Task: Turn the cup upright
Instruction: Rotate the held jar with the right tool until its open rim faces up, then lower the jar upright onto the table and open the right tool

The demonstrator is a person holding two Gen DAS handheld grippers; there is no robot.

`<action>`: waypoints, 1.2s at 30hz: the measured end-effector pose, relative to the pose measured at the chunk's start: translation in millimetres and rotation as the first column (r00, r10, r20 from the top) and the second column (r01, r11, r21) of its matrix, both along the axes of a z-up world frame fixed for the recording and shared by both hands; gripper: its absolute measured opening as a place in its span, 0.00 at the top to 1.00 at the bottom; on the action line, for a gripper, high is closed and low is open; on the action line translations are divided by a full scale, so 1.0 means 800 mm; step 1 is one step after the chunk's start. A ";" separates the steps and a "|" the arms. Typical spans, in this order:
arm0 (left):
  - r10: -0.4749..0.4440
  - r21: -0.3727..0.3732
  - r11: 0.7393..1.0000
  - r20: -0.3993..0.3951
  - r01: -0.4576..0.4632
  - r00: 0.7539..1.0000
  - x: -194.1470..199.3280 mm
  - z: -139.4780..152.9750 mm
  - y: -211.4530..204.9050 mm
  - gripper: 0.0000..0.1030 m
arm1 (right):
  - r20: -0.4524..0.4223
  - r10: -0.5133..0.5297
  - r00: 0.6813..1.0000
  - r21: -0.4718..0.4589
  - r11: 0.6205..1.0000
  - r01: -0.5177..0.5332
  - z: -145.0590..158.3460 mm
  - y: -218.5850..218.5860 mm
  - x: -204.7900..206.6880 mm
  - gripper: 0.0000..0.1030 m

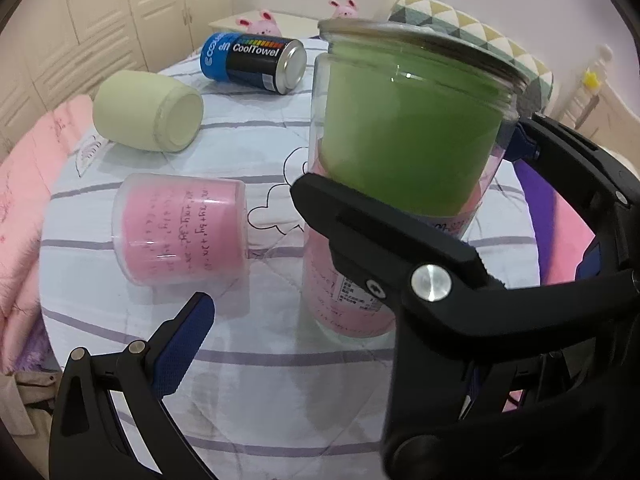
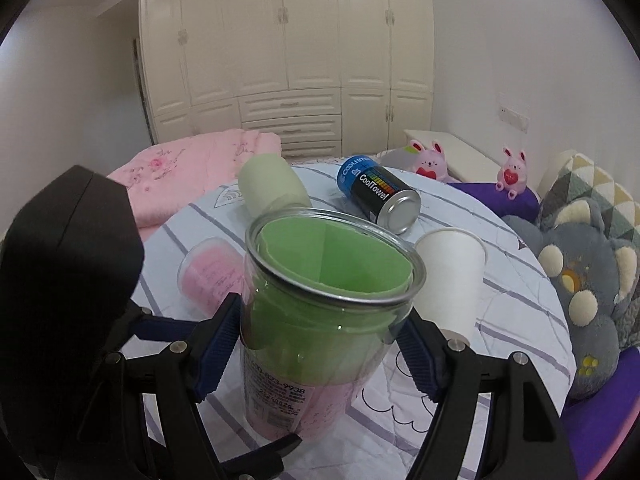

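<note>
Cream wardrobes point(image 2: 288, 52) back a bed point(image 2: 500, 280) with a striped white quilt, where a fallen can point(image 2: 378, 196) reads "CoolTowel". The right tongs point(image 2: 320, 340) clamp the green cup point(image 2: 328, 292), standing mouth-up on the quilt. The left tongs point(image 1: 360, 272) gape beside it, empty.

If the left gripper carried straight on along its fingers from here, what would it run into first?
Probably the upright clear cup with the green liner, which fills the centre of the left wrist view, where the right gripper grips it. The left gripper is open around it. Depth is hard to judge through the fisheye.
</note>
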State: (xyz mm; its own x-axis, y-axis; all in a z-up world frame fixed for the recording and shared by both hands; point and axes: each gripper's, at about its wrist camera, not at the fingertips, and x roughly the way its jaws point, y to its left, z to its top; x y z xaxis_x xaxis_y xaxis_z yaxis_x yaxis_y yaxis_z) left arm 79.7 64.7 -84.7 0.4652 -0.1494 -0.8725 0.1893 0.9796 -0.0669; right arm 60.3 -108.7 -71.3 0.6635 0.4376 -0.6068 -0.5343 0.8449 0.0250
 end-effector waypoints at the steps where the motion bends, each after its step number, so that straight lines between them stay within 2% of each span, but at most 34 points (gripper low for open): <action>1: -0.005 0.004 1.000 0.005 0.005 1.000 -0.002 0.001 0.001 0.00 | 0.003 0.002 1.000 0.000 1.000 -0.002 -0.002 0.000 -0.001 0.27; 7: -0.006 -0.018 1.000 0.009 0.006 1.000 -0.007 -0.001 0.010 0.00 | -0.007 0.019 1.000 0.031 0.999 -0.019 -0.009 -0.006 -0.003 0.26; 13: 0.016 -0.034 0.999 0.008 -0.016 1.000 -0.012 -0.001 0.017 0.00 | 0.015 -0.037 0.999 0.001 0.999 0.037 -0.003 -0.014 -0.002 0.26; 23: 0.005 -0.012 1.000 0.009 -0.005 1.000 -0.013 -0.003 0.011 0.00 | 0.027 -0.022 0.999 -0.037 0.999 0.023 -0.005 -0.006 -0.006 0.26; 28: 0.021 -0.004 1.000 0.000 -0.021 1.000 -0.016 -0.008 0.019 0.00 | 0.008 0.033 0.999 -0.056 0.998 -0.032 -0.014 0.000 -0.011 0.26; 32: 0.017 0.003 1.000 -0.004 -0.017 1.000 -0.018 -0.009 0.015 0.00 | 0.000 0.010 1.000 -0.068 0.998 -0.010 -0.015 0.002 -0.015 0.20; 36: -0.001 0.008 1.000 0.018 0.001 1.000 -0.022 -0.002 0.007 0.00 | -0.020 0.005 1.000 -0.060 0.998 -0.006 -0.012 -0.002 -0.019 0.20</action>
